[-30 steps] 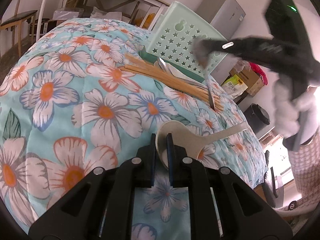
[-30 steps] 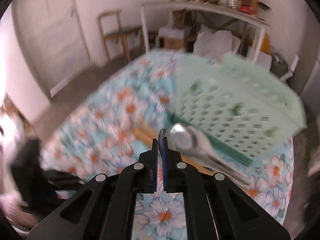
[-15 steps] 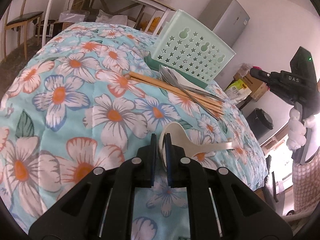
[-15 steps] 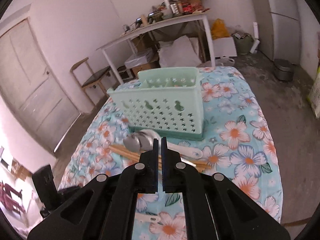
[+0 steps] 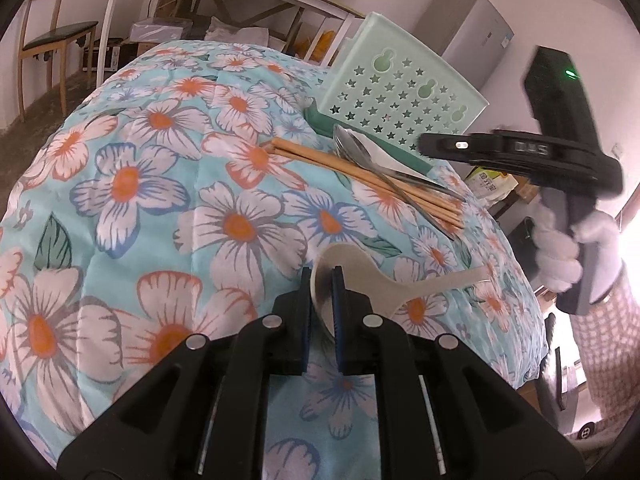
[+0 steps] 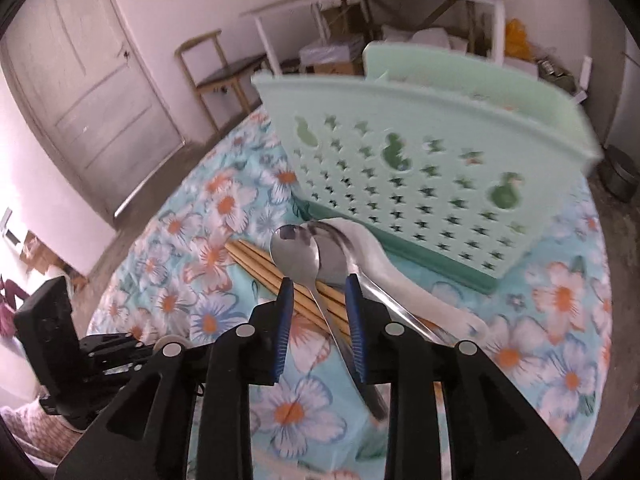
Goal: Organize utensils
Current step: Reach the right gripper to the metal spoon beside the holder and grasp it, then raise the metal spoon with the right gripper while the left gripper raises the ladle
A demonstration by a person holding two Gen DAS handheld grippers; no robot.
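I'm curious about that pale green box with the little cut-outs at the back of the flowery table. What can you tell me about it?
The basket looks like thin mint-green plastic, its front wall pierced with rows of small stars and three larger gourd-shaped holes. It stands upright on a darker green base on the floral tablecloth, open at the top; its inside is hidden. A white spoon, two metal spoons and chopsticks lie just in front of it. Nothing grips it.
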